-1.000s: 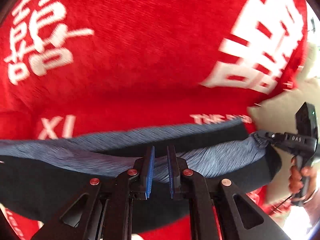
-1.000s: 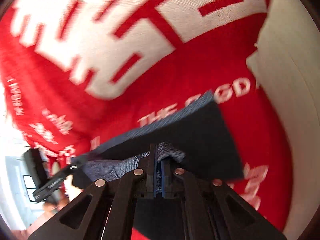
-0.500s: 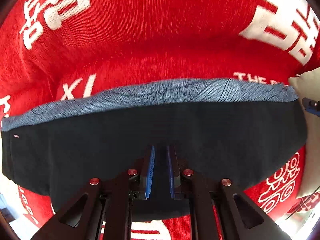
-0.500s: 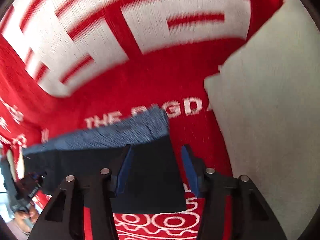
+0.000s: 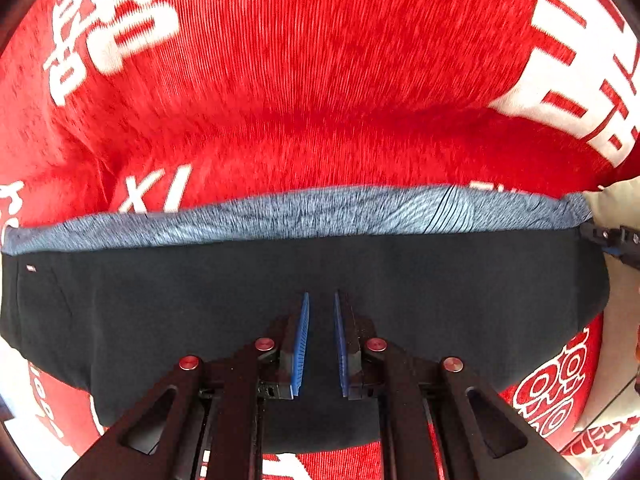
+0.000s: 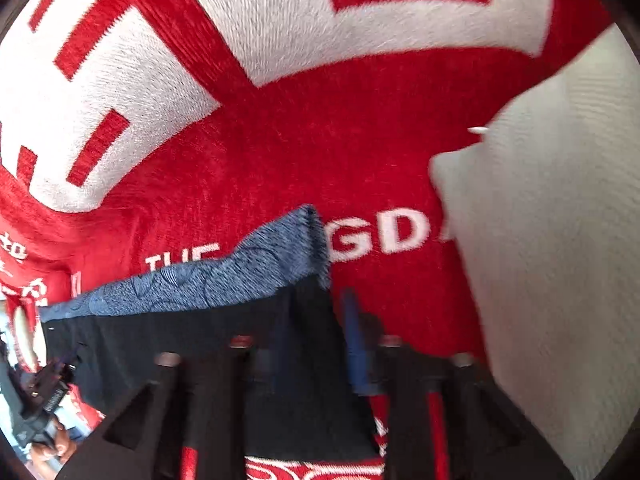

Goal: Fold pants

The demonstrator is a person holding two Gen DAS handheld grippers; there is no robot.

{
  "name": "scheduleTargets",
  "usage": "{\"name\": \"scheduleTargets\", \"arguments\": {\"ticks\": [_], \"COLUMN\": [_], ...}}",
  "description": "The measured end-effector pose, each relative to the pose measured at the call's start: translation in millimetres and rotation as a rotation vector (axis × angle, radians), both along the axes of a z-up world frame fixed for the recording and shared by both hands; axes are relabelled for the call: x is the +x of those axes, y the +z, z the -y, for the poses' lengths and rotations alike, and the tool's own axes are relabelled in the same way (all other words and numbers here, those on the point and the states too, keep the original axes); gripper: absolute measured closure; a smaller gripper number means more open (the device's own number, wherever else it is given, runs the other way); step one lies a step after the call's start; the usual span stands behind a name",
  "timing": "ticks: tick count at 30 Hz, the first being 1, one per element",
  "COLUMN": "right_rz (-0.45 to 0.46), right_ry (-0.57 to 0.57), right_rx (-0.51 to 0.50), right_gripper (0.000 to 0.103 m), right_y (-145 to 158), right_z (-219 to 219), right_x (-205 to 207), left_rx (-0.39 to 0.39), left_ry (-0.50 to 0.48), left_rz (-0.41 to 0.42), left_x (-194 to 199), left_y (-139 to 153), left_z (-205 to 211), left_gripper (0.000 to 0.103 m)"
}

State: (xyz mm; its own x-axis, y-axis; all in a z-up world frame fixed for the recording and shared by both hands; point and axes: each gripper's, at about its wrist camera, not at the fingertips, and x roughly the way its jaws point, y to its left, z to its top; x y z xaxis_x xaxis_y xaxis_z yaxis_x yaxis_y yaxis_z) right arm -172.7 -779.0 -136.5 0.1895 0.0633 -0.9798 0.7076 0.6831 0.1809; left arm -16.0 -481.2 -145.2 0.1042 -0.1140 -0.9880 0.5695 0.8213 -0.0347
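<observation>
The pants [image 5: 160, 312] lie folded on the red blanket [image 5: 320, 80], black on top with a blue-grey layer [image 5: 280, 216] showing along the far edge. My left gripper [image 5: 320, 300] points straight down at the near edge, its blue pads close together with black cloth between them. In the right wrist view the pants [image 6: 180, 344] end at a corner under my right gripper [image 6: 316, 344]. Its jaws stand apart and are closing, blurred, astride the pants' right edge without pressing on it. Each gripper shows in the other's view: right gripper [image 5: 612, 240], left gripper [image 6: 40, 392].
The red blanket [image 6: 320, 140] bears large white characters and lettering. A cream cloth or pillow [image 6: 540, 240] lies just right of the pants, and its edge [image 5: 616, 200] also shows in the left wrist view. A hand [image 6: 56, 448] holds the left gripper.
The pants went from hanging between both grippers to lying flat on the blanket. My right gripper let go of its corner and opened. Both grippers sank.
</observation>
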Motion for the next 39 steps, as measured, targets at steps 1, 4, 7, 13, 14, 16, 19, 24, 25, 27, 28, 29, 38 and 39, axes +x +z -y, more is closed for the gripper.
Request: {"name": "scheduleTargets", "arguments": {"ticks": [1,4,7,13,14,16,19,24,25,27,28,29,38,39], "right_rz": [0.004,0.088,0.104,0.044,0.048,0.047,0.037,0.066,0.067,0.063,0.059,0.054,0.037,0.038], "right_ry": [0.008,0.116,0.252,0.152,0.107,0.092,0.125,0.167,0.164,0.154,0.152,0.152,0.214,0.220], "right_rx": [-0.054,-0.148,-0.104,-0.142,-0.120,-0.106,-0.106,-0.061,-0.044,-0.019,-0.010,0.000,0.004,0.005], "right_gripper": [0.058,0.062,0.069,0.082,0.082,0.069,0.054,0.053,0.053,0.053,0.053,0.053,0.053,0.053], "right_y": [10.7,38.6,27.9,-18.3,-14.0,-4.3,11.9,21.7,20.4,17.8,17.6,16.5,8.6,10.4], "right_z": [-6.1,-36.8,-67.9,-44.7,-39.1,-39.6,-61.5,-124.0,-132.4,-147.8,-154.4,-163.1,-214.4,-216.4], "right_x": [-3.6,0.1,27.6,33.4,27.6,20.9,7.3,-12.3,-16.1,-23.6,-23.6,-26.6,-18.2,4.6], "left_rx": [0.001,0.013,0.016,0.025,0.014,0.009,-0.008,-0.033,-0.012,0.018,0.028,0.040,0.077,0.079], "left_ry": [-0.009,-0.022,-0.010,-0.025,-0.023,-0.012,0.018,0.051,0.054,0.058,0.063,0.071,0.208,0.225], "left_rz": [0.012,0.022,0.007,0.063,0.051,0.025,0.050,0.075,0.072,0.062,0.051,0.043,0.108,0.129], "left_x": [0.2,1.7,4.3,4.4,5.6,12.6,18.6,14.5,13.3,9.8,9.8,7.3,53.7,68.2], "left_y": [1.9,-3.8,-24.0,-30.3,-28.4,-25.6,-11.0,15.9,16.3,13.6,10.4,8.2,18.4,19.5], "left_z": [1.5,10.5,26.9,41.2,38.8,29.6,9.0,-24.0,-31.6,-42.2,-48.1,-55.3,-151.2,-162.8], "left_gripper": [0.089,0.089,0.089,0.089,0.088,0.088,0.007,0.000,0.000,0.000,0.000,0.000,0.000,0.000]}}
